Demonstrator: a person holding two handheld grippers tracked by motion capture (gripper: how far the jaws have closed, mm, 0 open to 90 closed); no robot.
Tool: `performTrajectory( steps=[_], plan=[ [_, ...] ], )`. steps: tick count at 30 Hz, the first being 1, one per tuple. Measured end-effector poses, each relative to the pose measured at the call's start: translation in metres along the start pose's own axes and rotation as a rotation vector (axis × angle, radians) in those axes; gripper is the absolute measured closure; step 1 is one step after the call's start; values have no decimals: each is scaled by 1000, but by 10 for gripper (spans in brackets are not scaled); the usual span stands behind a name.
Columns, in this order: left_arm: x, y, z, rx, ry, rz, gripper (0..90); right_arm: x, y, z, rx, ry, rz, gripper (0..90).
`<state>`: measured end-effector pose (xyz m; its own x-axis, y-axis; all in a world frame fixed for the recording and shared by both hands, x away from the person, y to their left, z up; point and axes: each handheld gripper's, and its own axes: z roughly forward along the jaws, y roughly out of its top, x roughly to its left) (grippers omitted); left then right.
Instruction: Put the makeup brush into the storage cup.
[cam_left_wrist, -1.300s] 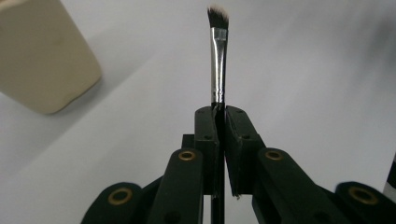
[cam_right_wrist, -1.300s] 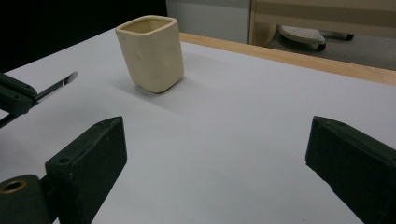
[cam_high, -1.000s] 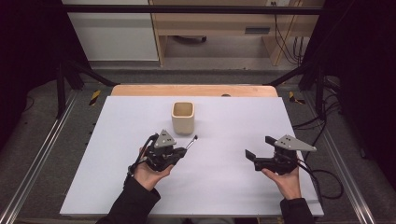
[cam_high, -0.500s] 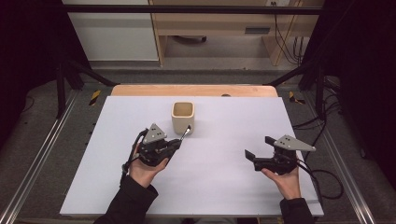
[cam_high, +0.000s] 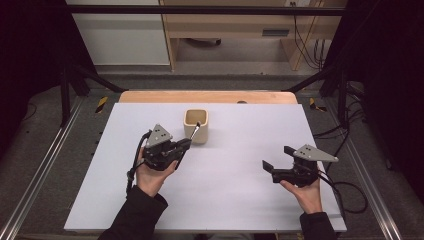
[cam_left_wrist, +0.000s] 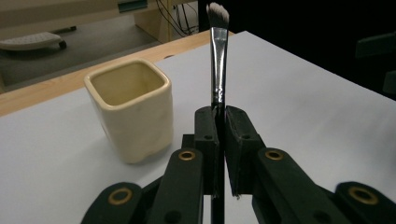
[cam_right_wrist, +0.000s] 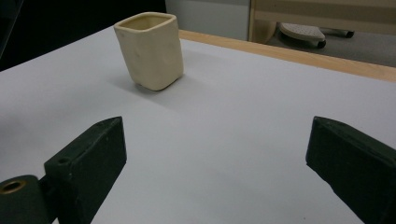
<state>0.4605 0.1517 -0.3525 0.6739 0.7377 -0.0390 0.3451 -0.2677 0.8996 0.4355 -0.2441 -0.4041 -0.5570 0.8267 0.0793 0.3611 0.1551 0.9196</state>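
Note:
A cream square ceramic cup (cam_high: 196, 125) (cam_left_wrist: 130, 109) (cam_right_wrist: 151, 50) stands upright on the white table (cam_high: 225, 195), left of the middle. My left gripper (cam_high: 183, 145) (cam_left_wrist: 220, 116) is shut on a thin black-handled brush (cam_left_wrist: 217, 60), whose pale bristle tip (cam_high: 197, 125) points up and reaches over the cup's near rim. The gripper itself sits just in front of and left of the cup. My right gripper (cam_high: 276, 157) (cam_right_wrist: 215, 154) rests low at the table's right side, open, with bare table between its jaws.
A wooden strip (cam_high: 210, 96) runs along the table's far edge. Metal rails (cam_high: 45, 165) flank the table. Cables (cam_high: 345, 187) trail from the right gripper. A wooden bench (cam_high: 225, 25) stands beyond on the floor.
My left gripper has carried the brush forward and to the left, from beside the cup until the bristle tip is over its rim. The right gripper has stayed put.

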Motion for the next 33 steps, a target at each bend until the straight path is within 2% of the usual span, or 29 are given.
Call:
performTrajectory(
  steps=[16,20,24,33],
  plan=[
    [5,21,12,-39,10,-7,840,0,0,0,-7,2,4,53],
    [11,24,16,-51,8,-28,840,0,0,0,-7,3,4,53],
    [13,25,19,-50,13,-27,841,0,0,0,-6,3,3,53],
    [22,34,29,-73,24,-51,841,0,0,0,-6,4,8,53]
  ],
)
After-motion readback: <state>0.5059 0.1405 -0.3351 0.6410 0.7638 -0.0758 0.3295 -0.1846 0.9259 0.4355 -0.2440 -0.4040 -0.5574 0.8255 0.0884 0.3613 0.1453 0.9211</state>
